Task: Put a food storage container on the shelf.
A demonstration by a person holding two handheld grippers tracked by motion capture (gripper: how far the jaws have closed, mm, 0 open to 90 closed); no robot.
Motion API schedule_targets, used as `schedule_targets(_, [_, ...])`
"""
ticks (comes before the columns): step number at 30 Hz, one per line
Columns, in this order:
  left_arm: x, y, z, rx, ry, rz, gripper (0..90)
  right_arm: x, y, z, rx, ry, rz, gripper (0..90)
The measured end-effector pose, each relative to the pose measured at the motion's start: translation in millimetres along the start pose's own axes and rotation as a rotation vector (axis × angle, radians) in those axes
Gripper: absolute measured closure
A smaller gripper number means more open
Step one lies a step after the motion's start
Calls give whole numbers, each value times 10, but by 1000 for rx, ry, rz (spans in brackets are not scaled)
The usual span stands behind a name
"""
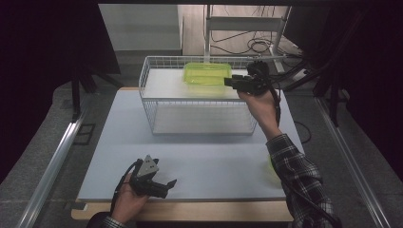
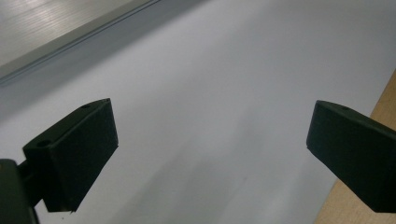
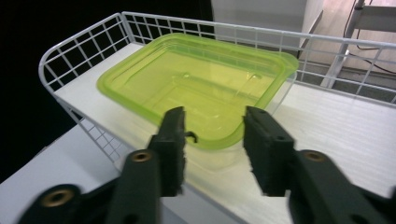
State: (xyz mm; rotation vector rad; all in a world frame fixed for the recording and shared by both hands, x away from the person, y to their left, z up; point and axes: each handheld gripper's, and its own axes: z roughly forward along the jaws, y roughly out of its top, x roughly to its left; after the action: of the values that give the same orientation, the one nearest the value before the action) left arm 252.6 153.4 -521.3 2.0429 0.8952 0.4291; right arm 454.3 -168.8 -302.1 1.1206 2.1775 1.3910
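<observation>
A translucent green plastic container (image 1: 207, 73) (image 3: 196, 88) stands without a lid on the white board inside a white wire basket (image 1: 146, 76) (image 3: 70, 46) at the back of the table. My right gripper (image 1: 229, 81) (image 3: 212, 114) hovers at the container's right end, pointing left. Its jaws stand apart over the container's near rim, with no pad pressing on it. Down at the table's front edge, my left gripper (image 1: 167, 188) (image 2: 212, 123) rests in the hand, its jaws wide open over the bare grey tabletop (image 2: 210, 70).
A second green plastic piece (image 1: 271, 168) peeks out from under the right sleeve at the table's right edge. The table's wooden front edge (image 2: 383, 93) runs beside the left gripper. Metal rails (image 1: 52, 161) flank the table, and cables lie on the floor behind the basket.
</observation>
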Motion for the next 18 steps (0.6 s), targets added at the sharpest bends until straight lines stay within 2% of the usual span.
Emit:
schedule_targets(8, [2,2,0,-8,2,-11,20,118,-150,-86,13,10,-61,356])
schedule_targets(18, [-18,1,31,8,9,24,20,236,-382,-185,42,17,-136,224])
